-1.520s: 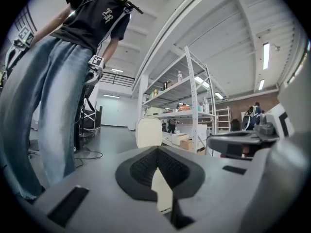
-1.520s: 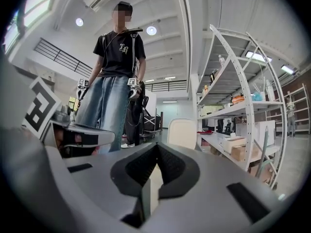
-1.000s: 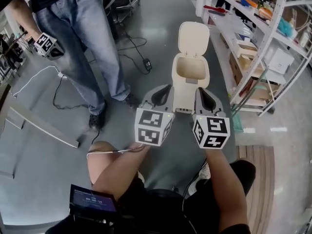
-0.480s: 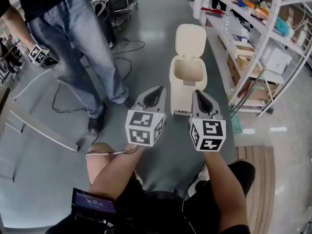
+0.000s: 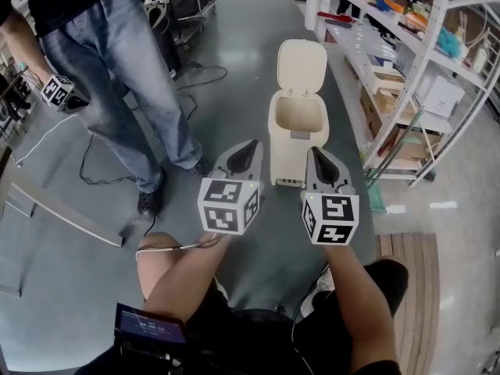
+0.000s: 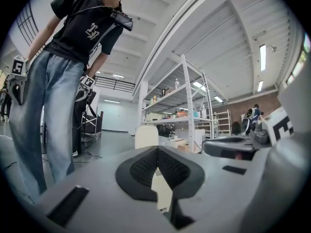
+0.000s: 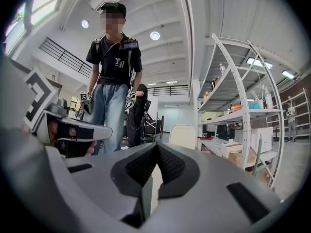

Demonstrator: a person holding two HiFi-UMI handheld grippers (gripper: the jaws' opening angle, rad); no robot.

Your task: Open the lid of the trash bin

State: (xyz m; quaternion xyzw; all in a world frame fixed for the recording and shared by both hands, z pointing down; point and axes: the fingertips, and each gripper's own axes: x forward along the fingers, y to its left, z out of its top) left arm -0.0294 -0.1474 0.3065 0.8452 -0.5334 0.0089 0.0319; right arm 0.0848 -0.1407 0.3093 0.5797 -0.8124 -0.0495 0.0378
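Observation:
The cream trash bin stands on the grey floor with its lid swung up and its inside showing. My left gripper and right gripper hover side by side just in front of the bin, a little short of its front wall, touching nothing. Both are shut with nothing between the jaws. In the left gripper view the raised lid shows just past the left gripper. The right gripper view shows the same lid beyond the right gripper.
A person in jeans stands at the left, holding another gripper. White shelving with boxes runs close along the bin's right. Cables and a long board lie on the floor at the left. A wooden pallet lies lower right.
Both grippers have drawn back a little from the bin and sit lower in view. The lid stays up. The standing person has shifted slightly left.

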